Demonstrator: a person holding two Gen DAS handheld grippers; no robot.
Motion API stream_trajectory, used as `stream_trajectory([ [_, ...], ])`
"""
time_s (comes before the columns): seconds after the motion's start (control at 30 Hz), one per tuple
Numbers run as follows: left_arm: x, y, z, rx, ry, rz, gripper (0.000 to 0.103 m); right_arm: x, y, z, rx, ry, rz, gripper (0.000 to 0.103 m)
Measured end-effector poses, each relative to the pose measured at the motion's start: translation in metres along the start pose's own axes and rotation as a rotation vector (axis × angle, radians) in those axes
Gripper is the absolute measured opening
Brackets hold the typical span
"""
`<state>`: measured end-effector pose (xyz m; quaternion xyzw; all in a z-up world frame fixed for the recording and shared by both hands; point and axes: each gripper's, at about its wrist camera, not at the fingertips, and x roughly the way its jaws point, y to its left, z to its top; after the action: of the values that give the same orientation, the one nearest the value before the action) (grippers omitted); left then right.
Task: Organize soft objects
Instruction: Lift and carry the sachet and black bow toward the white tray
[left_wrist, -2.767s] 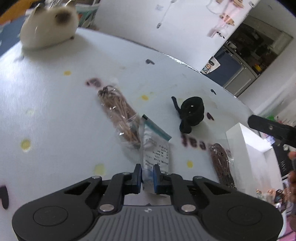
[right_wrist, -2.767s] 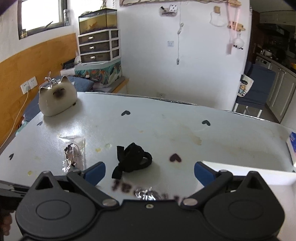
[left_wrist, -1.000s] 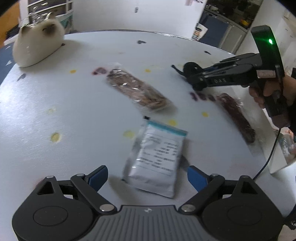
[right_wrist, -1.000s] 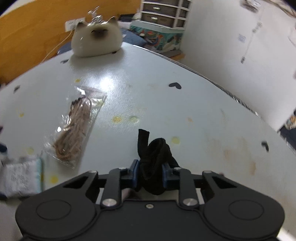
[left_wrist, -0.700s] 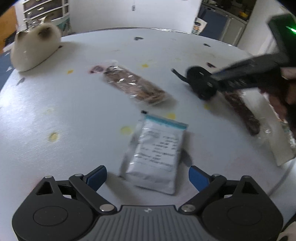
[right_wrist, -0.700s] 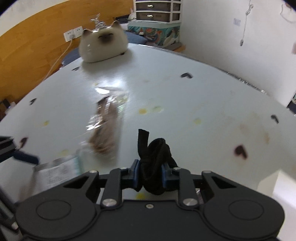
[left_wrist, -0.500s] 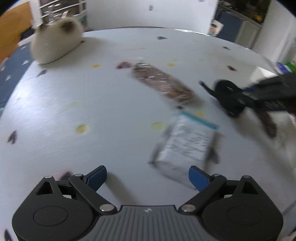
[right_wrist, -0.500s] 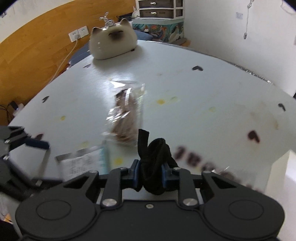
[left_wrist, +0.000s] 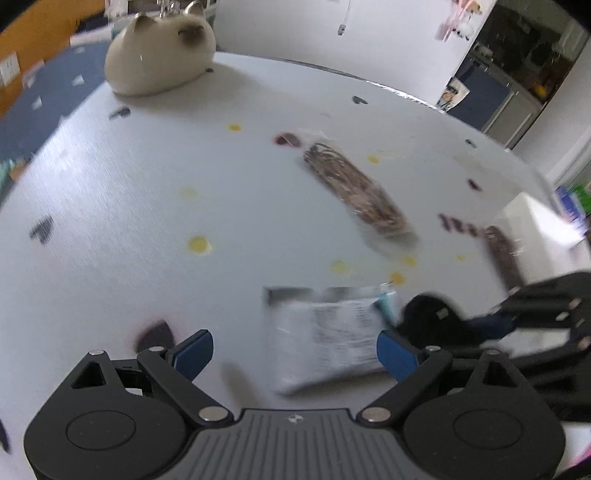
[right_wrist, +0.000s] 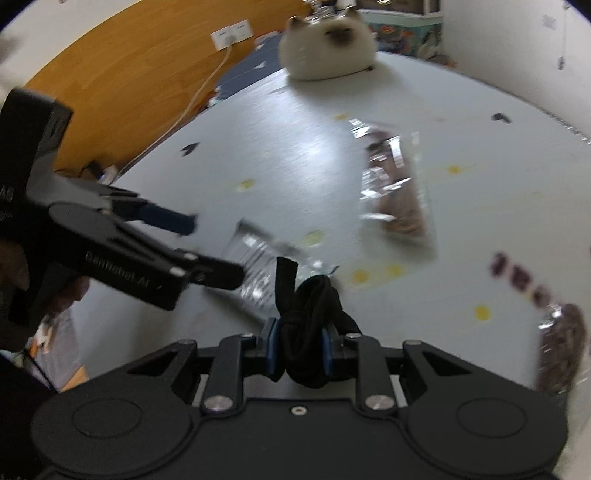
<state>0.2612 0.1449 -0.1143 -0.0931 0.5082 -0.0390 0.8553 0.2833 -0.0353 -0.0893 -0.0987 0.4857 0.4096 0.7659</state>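
My right gripper (right_wrist: 300, 350) is shut on a black fabric strap (right_wrist: 310, 314) and holds it above the white round table (right_wrist: 295, 155); it also shows in the left wrist view (left_wrist: 428, 321). My left gripper (left_wrist: 295, 349) is open and empty over a silver foil pouch (left_wrist: 328, 328), which also shows in the right wrist view (right_wrist: 255, 266). The left gripper's body (right_wrist: 110, 236) sits left of the strap. A clear bag of brown cord (left_wrist: 354, 192) lies mid-table, also in the right wrist view (right_wrist: 395, 192). A second dark bag (right_wrist: 561, 343) lies at the right.
A cream cat-shaped plush (left_wrist: 159, 70) sits at the table's far edge, also in the right wrist view (right_wrist: 328, 48). A white box (left_wrist: 546, 221) stands at the table's right side. A wooden wall panel with sockets (right_wrist: 229, 37) is behind.
My right gripper has carried the black strap left, close beside my left gripper and the foil pouch. My left gripper stays open and has swung its view toward the plush.
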Motion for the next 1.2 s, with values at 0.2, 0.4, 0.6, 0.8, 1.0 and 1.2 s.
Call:
stream_trajectory([
  [0.2,0.000,-0.011,-0.007,-0.023,0.008,-0.018,0.098,-0.007,0.011,-0.009,0.003,0.003,0.018,0.024],
  [0.4,0.015,-0.029,-0.003,0.011,0.025,0.011,0.103,-0.026,-0.012,-0.022,0.110,-0.038,-0.056,0.024],
  [0.6,0.026,-0.049,-0.003,0.059,0.038,0.064,0.103,-0.043,-0.031,-0.038,0.185,-0.061,-0.096,0.024],
  [0.8,0.036,-0.061,-0.001,0.089,0.036,0.182,0.103,-0.055,-0.037,-0.050,0.207,-0.079,-0.104,0.025],
  [1.0,0.038,-0.065,-0.002,0.118,0.028,0.194,0.102,-0.059,-0.041,-0.058,0.220,-0.093,-0.112,0.025],
  [1.2,0.029,-0.066,-0.008,0.114,0.002,0.188,0.084,-0.064,-0.041,-0.063,0.236,-0.113,-0.123,0.024],
])
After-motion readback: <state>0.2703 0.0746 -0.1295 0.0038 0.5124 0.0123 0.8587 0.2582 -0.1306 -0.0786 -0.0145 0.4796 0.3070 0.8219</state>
